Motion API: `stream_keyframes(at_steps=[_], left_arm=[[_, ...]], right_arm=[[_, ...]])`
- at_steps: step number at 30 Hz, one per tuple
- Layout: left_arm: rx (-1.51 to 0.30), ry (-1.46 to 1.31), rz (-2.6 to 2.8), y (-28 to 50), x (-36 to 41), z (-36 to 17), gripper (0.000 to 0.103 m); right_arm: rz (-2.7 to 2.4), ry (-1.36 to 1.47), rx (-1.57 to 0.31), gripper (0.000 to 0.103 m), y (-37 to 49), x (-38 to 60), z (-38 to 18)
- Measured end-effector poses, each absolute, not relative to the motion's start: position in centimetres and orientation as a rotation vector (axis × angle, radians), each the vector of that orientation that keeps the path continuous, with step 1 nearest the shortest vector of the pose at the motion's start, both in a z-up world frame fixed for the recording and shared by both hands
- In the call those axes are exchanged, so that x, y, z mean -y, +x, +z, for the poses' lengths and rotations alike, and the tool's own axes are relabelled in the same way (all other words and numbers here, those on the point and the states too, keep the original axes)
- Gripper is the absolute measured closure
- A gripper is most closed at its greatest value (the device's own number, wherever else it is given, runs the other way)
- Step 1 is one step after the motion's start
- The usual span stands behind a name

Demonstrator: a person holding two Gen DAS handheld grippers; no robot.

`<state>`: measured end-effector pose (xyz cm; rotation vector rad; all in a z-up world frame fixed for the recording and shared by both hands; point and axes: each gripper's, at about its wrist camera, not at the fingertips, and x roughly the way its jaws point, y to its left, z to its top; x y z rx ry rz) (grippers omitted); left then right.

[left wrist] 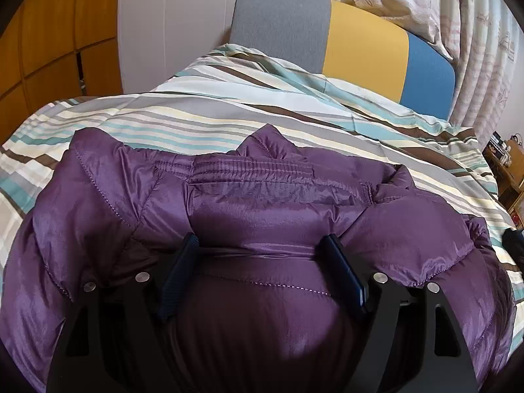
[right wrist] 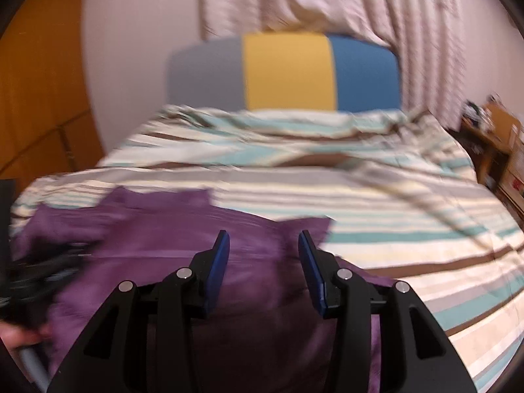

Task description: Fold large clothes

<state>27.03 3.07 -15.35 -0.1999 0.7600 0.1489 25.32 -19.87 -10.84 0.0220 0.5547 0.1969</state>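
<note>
Purple padded jacket (left wrist: 262, 216) spread on the striped bedcover (left wrist: 203, 111), collar end (left wrist: 262, 144) toward the tricolour headboard (left wrist: 344, 52), bulk bunched toward the near edge of the bed. Long axis running from the near edge up to the headboard, so any fold across it means carrying a side inward.

Left gripper (left wrist: 258, 249) low over the middle of the jacket, jaws spread wide, a puffed ridge of fabric bulging up between the fingers (left wrist: 344, 271); pads alongside the cloth rather than visibly pinching it, so open, not gripping. Directly above the garment, collar seam just ahead of the tips.

Right gripper (right wrist: 263, 245) over the jacket's right-hand part, jaws parted to a middling gap, nothing clamped between them. Jacket (right wrist: 183, 239) mostly ahead and to the left in that view, its right edge (right wrist: 314, 226) just beyond the right fingertip, bare bedcover (right wrist: 409, 229) past that. Heavy motion blur there, so contact between pads and cloth probably absent but not certain.

Left gripper nearer the garment's centre; right gripper nearer the free right edge, hence likely the better placed for taking that edge.
</note>
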Motion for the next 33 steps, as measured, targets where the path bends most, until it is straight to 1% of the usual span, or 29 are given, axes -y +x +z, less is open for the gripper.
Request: stream_keyframes(at_steps=[3,7,9,17,21,24,26,27,28,30,33], left_arm=[[-0.760,-0.202,0.147,27.0,-3.1,-15.3,0.025],[-0.751,-0.224,0.136,27.0,-3.5,-15.3,0.025],[-0.753,-0.226,0.135,27.1,-3.5,-15.4,0.024],[-0.767,-0.224,0.130,27.4,-3.4,-15.4,0.020],[-0.765,-0.267,0.071,25.8,-4.3,-14.2,0.013],[-0.759,-0.264,0.077,24.3,-5.4,-13.0,0.012],[-0.736,-0.235,0.143,23.1,-7.0,-12.0,0.012],[-0.724,-0.222,0.181,22.5,-7.8,-11.6,0.012],[-0.716,-0.215,0.208,22.1,-8.5,-11.3,0.012],[-0.703,-0.196,0.264,21.3,-10.3,-10.9,0.012],[-0.710,-0.175,0.360,21.1,-12.2,-11.3,0.006]], right_arm=[[0.279,-0.045,-0.575,0.060,25.6,17.1,-10.8],[0.304,-0.058,-0.701,0.059,28.4,15.4,-14.0],[0.302,-0.053,-0.727,0.059,28.9,15.1,-15.0],[0.266,-0.100,-0.744,0.059,30.0,14.5,-16.4],[0.269,-0.093,-0.738,0.059,30.1,14.5,-16.4],[0.266,-0.096,-0.729,0.059,29.8,14.5,-16.2],[0.278,-0.081,-0.705,0.052,29.4,14.8,-15.9],[0.292,-0.061,-0.687,0.044,29.0,15.2,-15.5],[0.297,-0.045,-0.668,0.039,28.6,15.6,-15.0],[0.301,-0.008,-0.643,0.040,28.0,16.5,-14.2],[0.270,0.025,-0.671,0.042,28.1,18.5,-13.4]])
